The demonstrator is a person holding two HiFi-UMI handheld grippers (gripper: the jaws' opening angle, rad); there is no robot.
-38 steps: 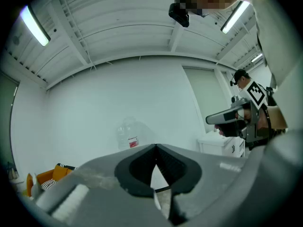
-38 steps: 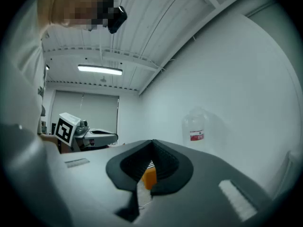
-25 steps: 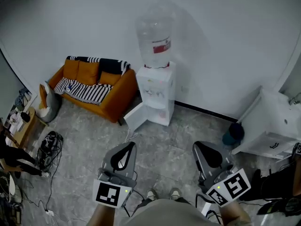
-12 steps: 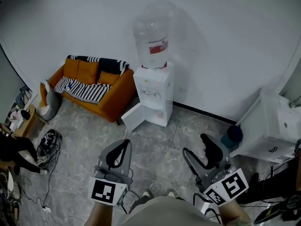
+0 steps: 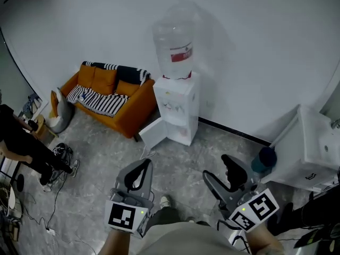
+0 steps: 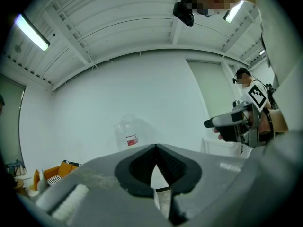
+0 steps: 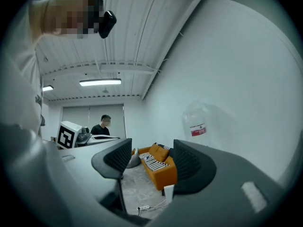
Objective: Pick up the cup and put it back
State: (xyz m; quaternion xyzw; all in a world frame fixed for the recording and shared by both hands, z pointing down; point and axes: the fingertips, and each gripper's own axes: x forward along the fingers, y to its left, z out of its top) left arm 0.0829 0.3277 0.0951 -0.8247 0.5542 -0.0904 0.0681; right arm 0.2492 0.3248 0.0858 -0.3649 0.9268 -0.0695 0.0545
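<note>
Now the right gripper (image 5: 216,168) has just been opening its jaws, nothing between them; left gripper (image 5: 143,164) pressed together; no cup in view, pick-up not begun

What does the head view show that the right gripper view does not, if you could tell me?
Only the head view: the white cabinet at right and the dark blue container beside it. Only the right gripper view: the ceiling strip light. Both: the water bottle, the orange sofa and the left gripper, its tongs shut.
</note>
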